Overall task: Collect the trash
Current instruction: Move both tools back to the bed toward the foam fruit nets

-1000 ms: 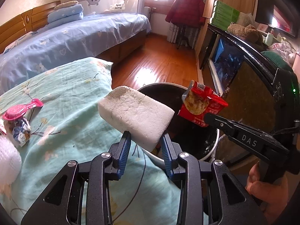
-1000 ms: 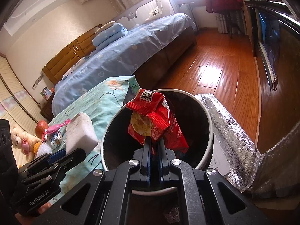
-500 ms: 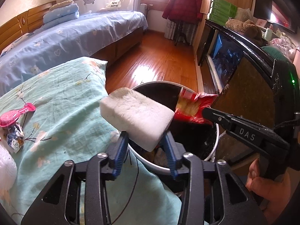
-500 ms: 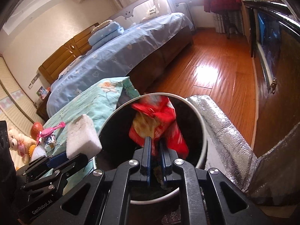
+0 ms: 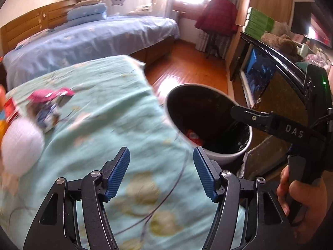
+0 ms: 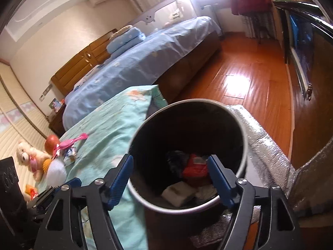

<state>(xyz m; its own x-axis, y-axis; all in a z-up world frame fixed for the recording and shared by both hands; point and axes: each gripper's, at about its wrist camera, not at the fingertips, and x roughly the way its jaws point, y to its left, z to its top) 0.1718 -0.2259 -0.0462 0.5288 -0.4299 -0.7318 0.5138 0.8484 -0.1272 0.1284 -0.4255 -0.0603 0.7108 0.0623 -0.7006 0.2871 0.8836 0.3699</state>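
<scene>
Since both tongs, left [image 5: 161,171] and right [image 6: 169,180], have just been opening and now stand spread with nothing between them, the white foam block [image 6: 179,193] and red snack bag [image 6: 194,167] lie in the bin [image 6: 244,143]. Remaining pink-topped wrapper [image 5: 49,106] on the bed looks light, crinkly; I'd pinch its body.

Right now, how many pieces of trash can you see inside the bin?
3, at the bottom of the bin: a white sponge nearest, a red wrapper behind it, and something dark beside the wrapper. More may lie hidden underneath.
</scene>
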